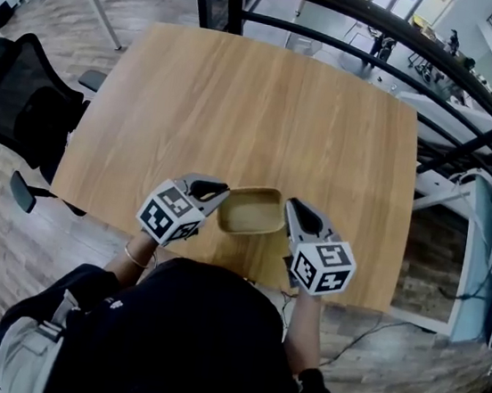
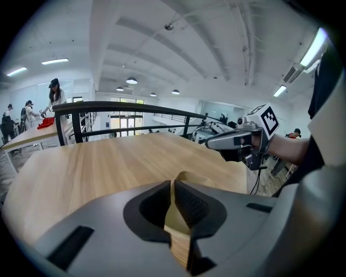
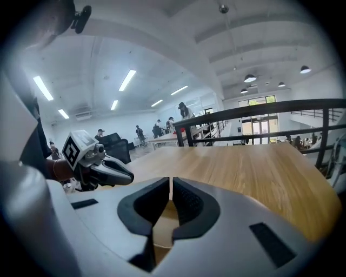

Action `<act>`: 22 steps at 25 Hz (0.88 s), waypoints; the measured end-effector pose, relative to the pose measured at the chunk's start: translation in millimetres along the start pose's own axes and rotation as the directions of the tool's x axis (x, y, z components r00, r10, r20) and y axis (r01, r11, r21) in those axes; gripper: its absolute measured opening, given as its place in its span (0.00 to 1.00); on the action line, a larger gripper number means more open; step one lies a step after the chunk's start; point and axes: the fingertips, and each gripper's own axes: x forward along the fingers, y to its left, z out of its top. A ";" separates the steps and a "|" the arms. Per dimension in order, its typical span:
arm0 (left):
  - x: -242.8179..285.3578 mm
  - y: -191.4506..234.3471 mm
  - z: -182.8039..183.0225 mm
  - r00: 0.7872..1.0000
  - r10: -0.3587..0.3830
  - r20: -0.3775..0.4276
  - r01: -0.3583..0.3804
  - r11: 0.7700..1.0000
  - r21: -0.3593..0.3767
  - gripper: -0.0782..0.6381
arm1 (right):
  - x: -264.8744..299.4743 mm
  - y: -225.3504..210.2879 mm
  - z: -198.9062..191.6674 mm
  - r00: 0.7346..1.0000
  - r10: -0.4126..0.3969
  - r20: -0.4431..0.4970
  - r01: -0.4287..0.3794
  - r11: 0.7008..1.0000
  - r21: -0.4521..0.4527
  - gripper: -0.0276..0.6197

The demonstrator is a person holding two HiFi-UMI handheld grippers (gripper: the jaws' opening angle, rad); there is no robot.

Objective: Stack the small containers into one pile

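I have both sets of fingers clenched on the same thing: a small, shallow tan container with rounded corners, open side up, which sits directly between my two grippers. My left gripper pinches its rim from the left end. In the left gripper view the dark ribbed pads are squeezed together with only the thin tan wall standing edge-on between them, and the rest of the container curves away just past my fingertips. My right gripper grips the opposite end. In the right gripper view its fingers are pressed almost flat together, with the tan wall showing in the narrow slit low between them. The two grippers point toward each other, so each one sees the other's nose and marker cube just beyond its own tips, across the container. Under my fingers lies the pale wooden table, and the container is over its near edge, close to my body; I cannot tell whether it rests on the wood or hangs just above it. Well beyond my left fingers, off the table's side, stands a black mesh office chair. Far past both sets of fingertips, behind the table's far edge, runs a black metal railing.
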 end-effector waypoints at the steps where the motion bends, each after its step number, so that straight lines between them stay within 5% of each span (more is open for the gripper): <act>1: -2.7 -0.5 2.8 1.000 0.003 0.009 -0.003 1.000 0.000 0.16 | -0.4 1.8 4.0 1.000 0.007 0.024 -0.007 1.000 0.016 0.09; 22: -10.2 -22.0 13.3 0.999 0.004 0.052 -0.003 1.000 -0.016 0.16 | -20.1 14.9 7.3 0.992 0.072 0.108 -0.085 0.989 0.118 0.09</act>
